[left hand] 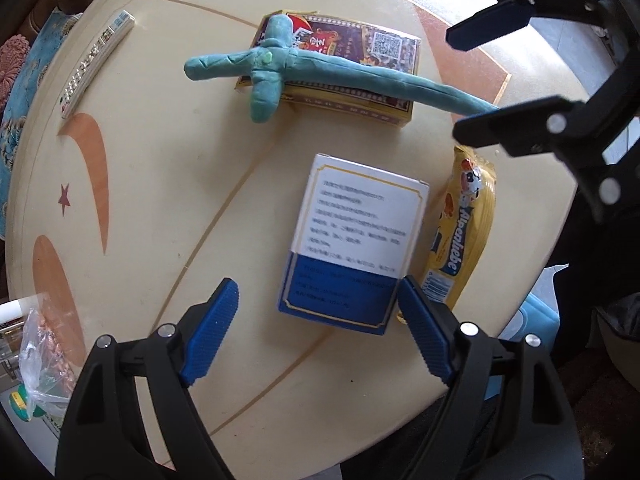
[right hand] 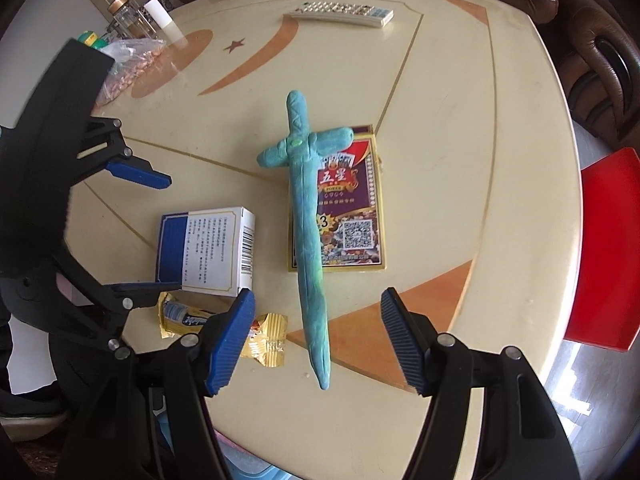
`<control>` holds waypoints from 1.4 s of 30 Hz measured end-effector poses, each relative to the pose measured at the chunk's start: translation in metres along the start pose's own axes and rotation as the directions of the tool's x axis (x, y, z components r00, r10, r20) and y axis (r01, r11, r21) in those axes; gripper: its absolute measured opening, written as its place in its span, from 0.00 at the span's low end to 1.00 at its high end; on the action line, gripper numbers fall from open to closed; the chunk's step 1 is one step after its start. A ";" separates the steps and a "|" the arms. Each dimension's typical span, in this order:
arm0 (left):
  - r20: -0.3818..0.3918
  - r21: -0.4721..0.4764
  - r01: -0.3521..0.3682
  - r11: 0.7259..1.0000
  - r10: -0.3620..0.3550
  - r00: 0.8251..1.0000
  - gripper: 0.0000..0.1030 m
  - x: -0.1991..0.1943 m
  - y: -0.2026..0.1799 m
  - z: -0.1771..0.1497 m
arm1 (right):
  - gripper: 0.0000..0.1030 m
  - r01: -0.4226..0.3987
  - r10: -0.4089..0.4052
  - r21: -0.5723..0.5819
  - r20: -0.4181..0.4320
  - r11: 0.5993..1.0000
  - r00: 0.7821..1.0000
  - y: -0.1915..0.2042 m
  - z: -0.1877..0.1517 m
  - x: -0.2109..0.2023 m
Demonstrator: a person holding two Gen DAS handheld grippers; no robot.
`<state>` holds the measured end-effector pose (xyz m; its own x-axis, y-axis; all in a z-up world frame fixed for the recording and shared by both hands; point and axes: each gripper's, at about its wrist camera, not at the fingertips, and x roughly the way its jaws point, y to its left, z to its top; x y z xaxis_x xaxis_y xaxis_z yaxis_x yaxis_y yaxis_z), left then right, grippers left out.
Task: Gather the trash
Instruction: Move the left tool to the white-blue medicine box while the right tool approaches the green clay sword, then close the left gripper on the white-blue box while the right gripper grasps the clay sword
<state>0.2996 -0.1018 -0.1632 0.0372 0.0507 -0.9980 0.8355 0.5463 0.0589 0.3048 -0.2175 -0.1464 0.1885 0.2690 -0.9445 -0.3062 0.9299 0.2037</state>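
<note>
A round cream-coloured table with orange crescent and star inlays and thin gold lines (left hand: pixel 152 184) fills both views, glossy enough to catch window light. The left gripper (left hand: pixel 318 332) hovers low over the near edge with its blue ribbed pads spread wide and holding nothing; the near blue end of a white-and-blue printed cardboard box (left hand: pixel 352 240) lies between the pads, the right pad close against its corner. Just right of that box, touching or nearly touching its side, lies a crumpled yellow Alpenliebe candy wrapper (left hand: pixel 460 232), seen in the right wrist view (right hand: pixel 264 340) partly behind a pad. Farther in, a flat purple-and-gold playing-card box (left hand: pixel 360 52) carries a long blue-green modelling-clay sword (left hand: pixel 320 68) whose blade overhangs the box. The right gripper (right hand: pixel 318 340) is also spread open and empty, the sword's tip lying between its pads. At the table's far side rests a white remote control (right hand: pixel 340 12). Off the left edge sit a clear plastic bag of pinkish pieces (right hand: pixel 128 68), a glass jar (right hand: pixel 128 16) and a white tube (right hand: pixel 164 20). A brown leather sofa with a blue patterned cushion (right hand: pixel 580 20) stands behind, and a red plastic stool (right hand: pixel 608 248) to the right.
</note>
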 end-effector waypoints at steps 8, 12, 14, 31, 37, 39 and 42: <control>-0.022 0.003 0.000 1.000 0.000 1.000 0.78 0.016 -0.006 0.003 | 0.62 0.000 0.000 -0.002 -0.016 1.000 1.000 0.001 0.000 0.011; -0.019 -0.006 0.011 1.000 -0.011 1.000 0.78 0.022 -0.004 0.003 | 0.62 0.007 -0.007 -0.001 -0.019 1.000 1.000 0.001 0.001 0.015; -0.029 -0.008 0.009 1.000 -0.009 1.000 0.78 0.027 -0.004 0.003 | 0.62 0.012 -0.012 -0.001 -0.023 1.000 1.000 0.000 0.004 0.017; 0.019 -0.073 0.069 0.995 -0.067 0.998 0.65 0.027 0.014 -0.003 | 0.16 0.006 -0.006 0.001 0.010 1.000 1.000 0.013 0.016 0.016; 0.041 -0.099 0.062 0.993 -0.058 0.997 0.64 0.025 0.006 -0.012 | 0.15 0.025 -0.024 -0.006 0.075 1.000 0.997 0.018 0.012 -0.004; 0.048 -0.117 0.049 0.992 -0.044 0.998 0.64 0.025 0.007 -0.013 | 0.15 0.034 -0.034 0.000 0.085 0.999 0.996 0.018 0.011 -0.009; 0.067 -0.143 0.058 0.988 -0.049 0.997 0.64 0.022 0.008 -0.017 | 0.15 0.041 -0.041 0.009 0.097 0.999 0.994 0.017 0.009 -0.014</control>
<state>0.2975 -0.0819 -0.1848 0.0324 -0.0322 -0.9990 0.7491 0.6625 0.0030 0.3052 -0.2037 -0.1274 0.2909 0.2536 -0.9226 -0.2897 0.9423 0.1676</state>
